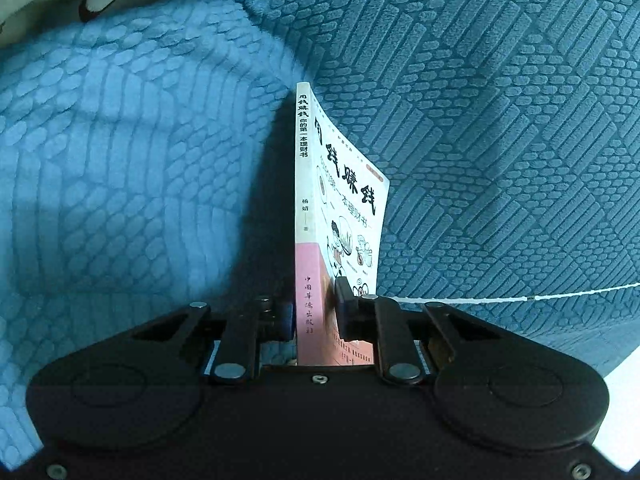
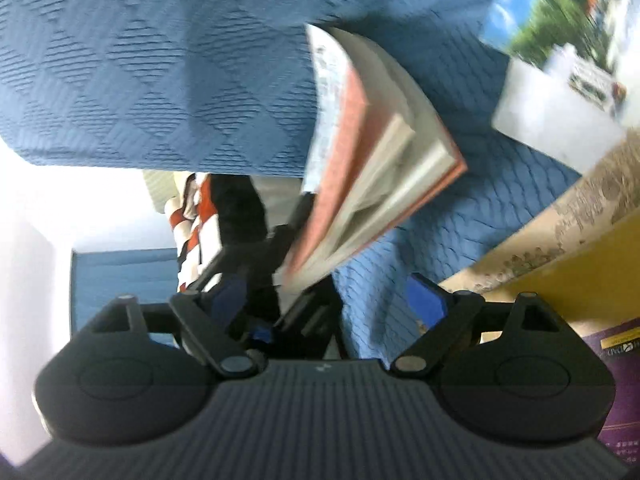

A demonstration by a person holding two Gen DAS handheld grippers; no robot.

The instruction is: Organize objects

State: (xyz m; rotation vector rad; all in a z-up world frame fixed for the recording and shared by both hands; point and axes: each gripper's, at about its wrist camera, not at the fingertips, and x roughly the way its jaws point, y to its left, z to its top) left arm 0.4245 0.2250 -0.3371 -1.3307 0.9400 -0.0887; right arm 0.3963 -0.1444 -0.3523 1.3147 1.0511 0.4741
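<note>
A white and pink paperback book [image 1: 310, 200] with black Chinese lettering stands on edge in the left wrist view, spine toward the camera. My left gripper [image 1: 312, 312] is shut on its lower end, one pad on each cover, above blue quilted fabric. In the blurred right wrist view the same book [image 2: 360, 152] hangs with its pages fanned open, held by the other gripper's dark fingers [image 2: 296, 216]. My right gripper [image 2: 332, 300] is open and empty, below the book and apart from it.
Blue textured cushions [image 1: 500, 120] fill the background, with a lighter blue cover [image 1: 100, 140] on the left. In the right wrist view a picture book [image 2: 560, 60] lies at the upper right, a yellow box [image 2: 580, 264] and a purple book [image 2: 624, 360] at the right edge.
</note>
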